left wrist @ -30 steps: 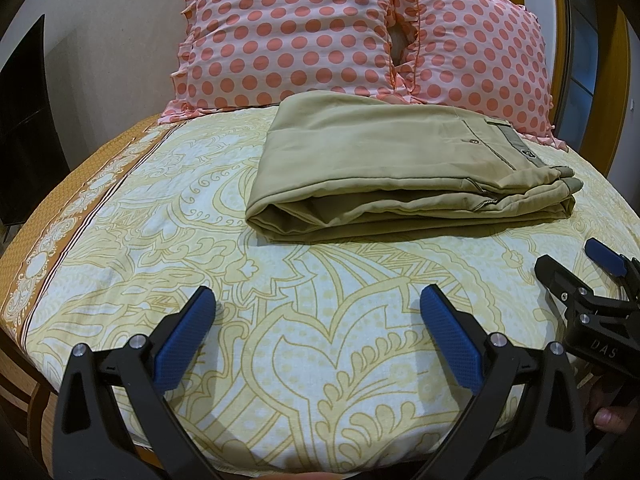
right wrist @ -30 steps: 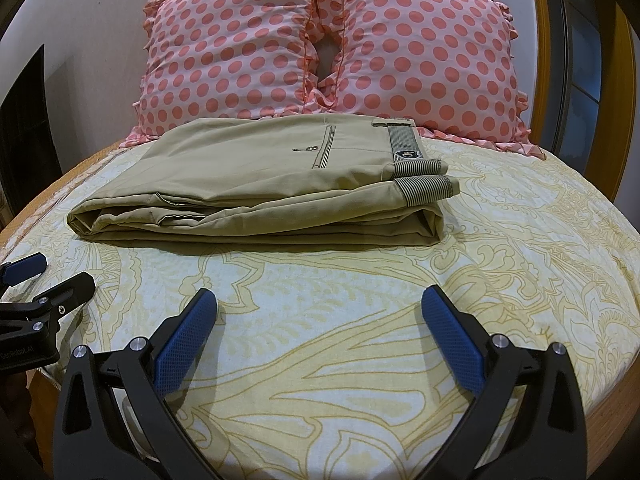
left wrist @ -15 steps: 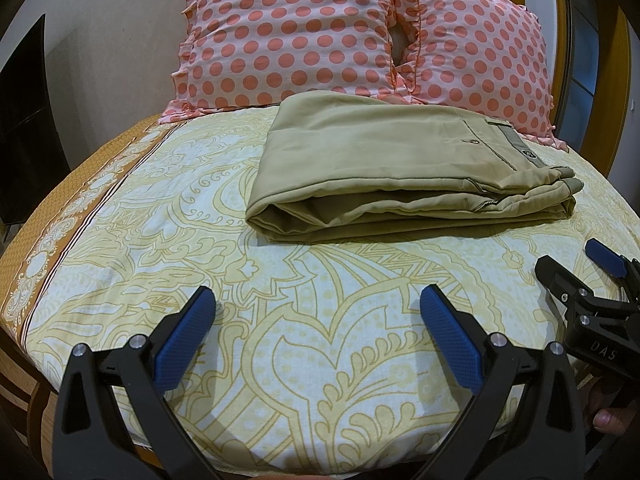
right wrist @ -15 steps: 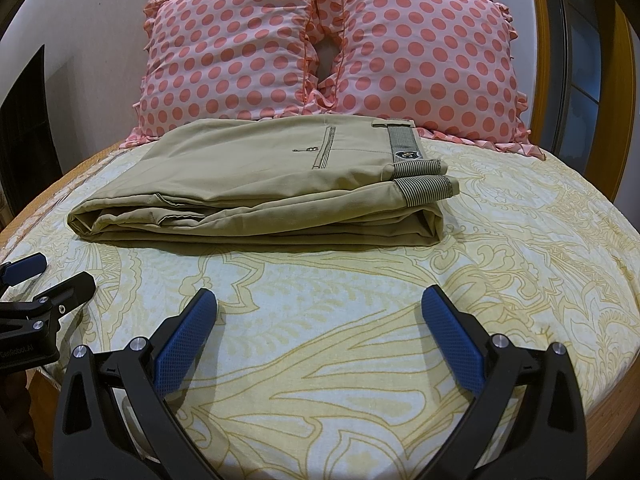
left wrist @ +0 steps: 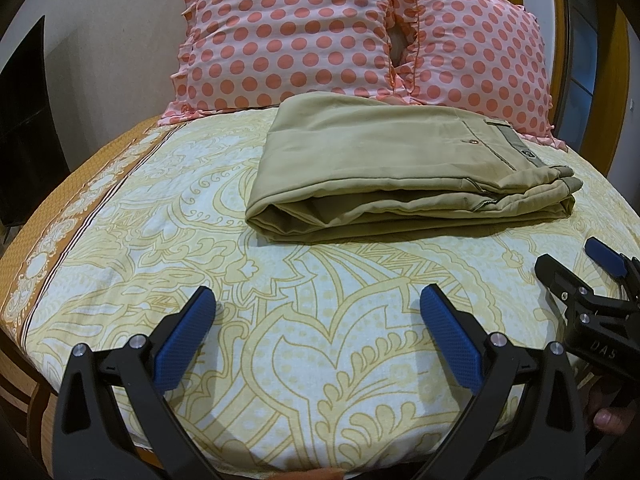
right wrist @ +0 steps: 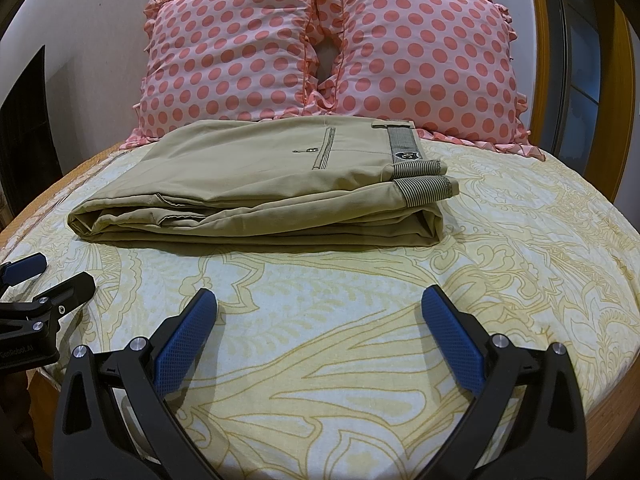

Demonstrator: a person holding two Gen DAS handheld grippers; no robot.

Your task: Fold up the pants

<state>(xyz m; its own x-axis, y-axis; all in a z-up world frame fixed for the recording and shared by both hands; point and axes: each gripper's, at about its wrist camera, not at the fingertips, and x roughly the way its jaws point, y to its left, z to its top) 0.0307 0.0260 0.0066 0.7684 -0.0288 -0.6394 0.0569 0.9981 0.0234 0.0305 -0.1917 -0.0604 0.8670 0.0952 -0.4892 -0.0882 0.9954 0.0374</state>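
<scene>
Khaki pants (left wrist: pixel 384 168) lie folded in a flat stack on the bed, waistband to the right; they also show in the right wrist view (right wrist: pixel 272 188). My left gripper (left wrist: pixel 316 308) is open and empty, held over the sheet in front of the pants. My right gripper (right wrist: pixel 320 308) is open and empty, also short of the pants. The right gripper shows at the right edge of the left wrist view (left wrist: pixel 576 264), and the left gripper at the left edge of the right wrist view (right wrist: pixel 44 276).
The bed has a yellow patterned sheet (left wrist: pixel 200 240) with an orange border at the left. Two pink polka-dot pillows (right wrist: pixel 248 52) (right wrist: pixel 432 64) lean against the wall behind the pants. A wooden frame (right wrist: pixel 536 20) stands at the right.
</scene>
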